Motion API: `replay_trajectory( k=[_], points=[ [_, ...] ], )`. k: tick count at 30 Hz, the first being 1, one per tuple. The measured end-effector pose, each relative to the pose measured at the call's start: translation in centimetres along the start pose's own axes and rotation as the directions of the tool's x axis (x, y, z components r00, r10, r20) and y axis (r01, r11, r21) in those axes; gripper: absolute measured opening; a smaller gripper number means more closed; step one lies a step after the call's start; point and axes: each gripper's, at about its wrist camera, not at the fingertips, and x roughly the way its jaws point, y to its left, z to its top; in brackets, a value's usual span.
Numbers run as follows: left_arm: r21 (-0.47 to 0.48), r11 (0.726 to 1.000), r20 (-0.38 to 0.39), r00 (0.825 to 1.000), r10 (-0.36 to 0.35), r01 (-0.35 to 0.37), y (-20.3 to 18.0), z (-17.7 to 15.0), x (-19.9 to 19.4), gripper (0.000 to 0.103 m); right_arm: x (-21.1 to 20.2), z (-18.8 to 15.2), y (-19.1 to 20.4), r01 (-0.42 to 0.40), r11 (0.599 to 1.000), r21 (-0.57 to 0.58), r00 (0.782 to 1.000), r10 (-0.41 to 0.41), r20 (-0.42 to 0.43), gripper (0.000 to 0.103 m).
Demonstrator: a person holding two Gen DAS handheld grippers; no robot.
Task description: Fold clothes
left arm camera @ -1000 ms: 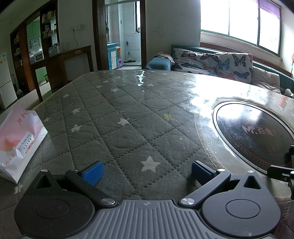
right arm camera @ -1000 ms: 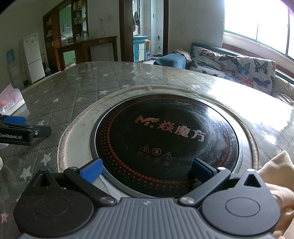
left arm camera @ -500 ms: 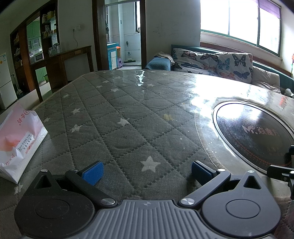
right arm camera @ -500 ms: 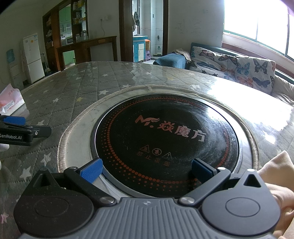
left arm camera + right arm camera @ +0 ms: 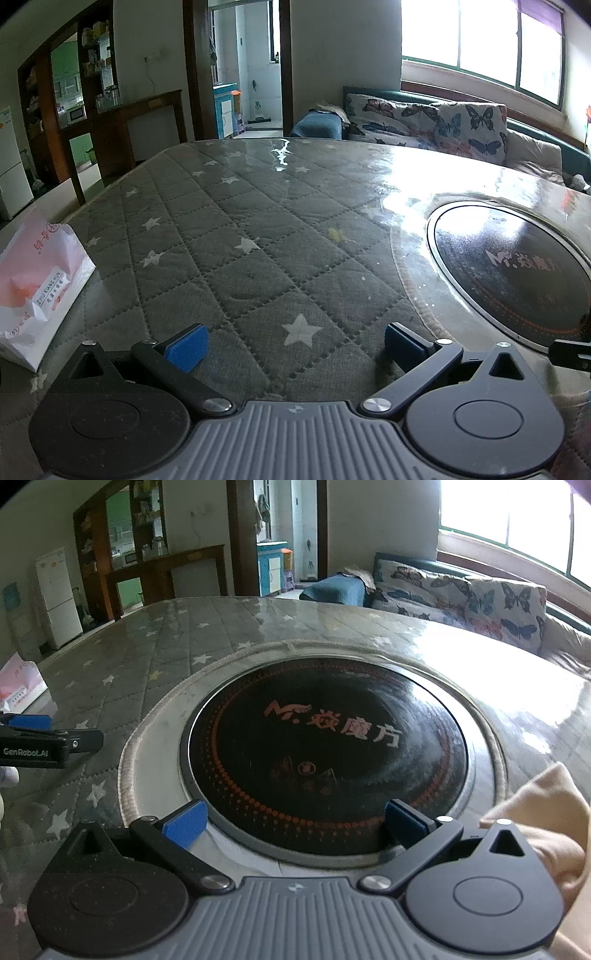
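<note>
A beige garment [image 5: 546, 812] lies at the right edge of the right wrist view, on the table beside my right gripper; only a corner shows. My right gripper [image 5: 295, 821] is open and empty, low over the near rim of the black round hotplate [image 5: 325, 753]. My left gripper [image 5: 295, 343] is open and empty over the grey quilted star-patterned table cover [image 5: 229, 236]. The left gripper also shows at the left edge of the right wrist view [image 5: 33, 738]. No clothing shows in the left wrist view.
A pink and white paper bag [image 5: 33, 288] stands on the table at the left. The hotplate [image 5: 513, 273] is set into the table at the right. A butterfly-patterned sofa [image 5: 436, 122] lies beyond the table's far edge.
The right wrist view has tilted and lifted slightly, so more of the beige garment shows at the right. The left gripper has not moved.
</note>
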Motion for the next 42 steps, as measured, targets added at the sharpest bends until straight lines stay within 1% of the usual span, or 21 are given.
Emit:
replay_trajectory(
  k=[2, 4, 8, 11, 22, 29, 35, 42],
  points=[
    [0.012, 1.000, -0.008, 1.000, -0.016, 0.016, -0.2, 0.2, -0.2, 0.103, -0.5, -0.1, -0.1, -0.004, 1.000, 0.012, 1.000, 0.004, -0.002, 0.103],
    [0.019, 0.999, -0.004, 0.999, -0.046, 0.046, -0.4, 0.3, -0.6, 0.103, -1.1, -0.2, -0.2, -0.008, 1.000, 0.023, 1.000, 0.008, 0.000, 0.103],
    [0.041, 0.996, 0.004, 0.997, -0.078, 0.078, -1.1, 0.4, -1.5, 0.103, -2.3, -0.5, -0.3, -0.002, 1.000, 0.030, 1.000, 0.002, 0.012, 0.103],
    [0.043, 0.993, -0.004, 0.993, -0.114, 0.114, -1.5, 0.3, -2.0, 0.103, -3.2, -0.8, -0.3, 0.000, 0.999, 0.037, 1.000, 0.000, 0.023, 0.103],
    [0.097, 0.976, -0.024, 0.980, -0.196, 0.197, -3.5, -0.4, -4.0, 0.103, -6.8, -1.7, -0.1, 0.009, 0.998, 0.059, 0.998, -0.012, 0.057, 0.103],
    [0.143, 0.952, -0.042, 0.963, -0.267, 0.271, -5.2, -0.7, -5.2, 0.103, -9.3, -2.8, 0.0, 0.021, 0.997, 0.069, 0.996, -0.026, 0.080, 0.103],
    [0.178, 0.932, -0.050, 0.949, -0.313, 0.317, -6.7, -0.9, -6.0, 0.103, -11.3, -3.7, -0.3, 0.036, 0.996, 0.087, 0.994, -0.045, 0.099, 0.103],
    [0.215, 0.911, -0.055, 0.936, -0.349, 0.352, -7.9, -1.2, -6.9, 0.103, -13.4, -4.8, 0.0, 0.063, 0.994, 0.088, 0.989, -0.074, 0.124, 0.103]
  ],
)
